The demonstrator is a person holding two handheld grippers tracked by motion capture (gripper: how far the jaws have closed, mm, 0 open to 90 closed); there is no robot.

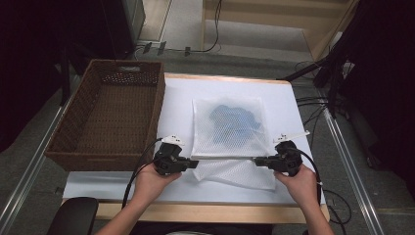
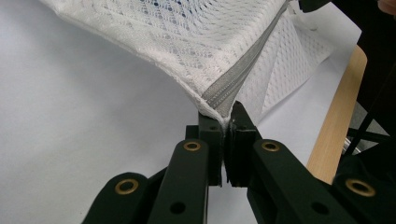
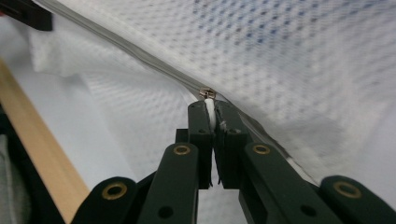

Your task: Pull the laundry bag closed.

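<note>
the counter (image 1: 176, 105) is a pale wooden top with a white sheet spread across it. a brown wicker basket (image 1: 110, 115) stands along its left edge, reaching from the far left corner most of the way toward the near edge.

right of the basket, from about the middle of the counter down toward the near edge, lies a white mesh laundry bag (image 1: 230, 132). it is a flat, roughly square pouch of fine netting, with something blue (image 1: 234, 120) showing dimly through the weave in its far half. a grey zipper (image 1: 222, 157) runs straight across it from left to right, parallel to the near edge; beyond the zipper the bag looks lifted a little and drawn taut, and on the near side a flap of the mesh lies on the sheet.

the left claw (image 1: 195, 164) is clamped tight on the left end of the zipper (image 2: 233, 84), at the bag's corner (image 2: 223, 119), with cloth pinched between its pads. the right claw (image 1: 258, 160) is closed narrow on the white pull tab (image 3: 211, 112) just below the small metal slider (image 3: 207, 93) at the zipper's right end.
</note>
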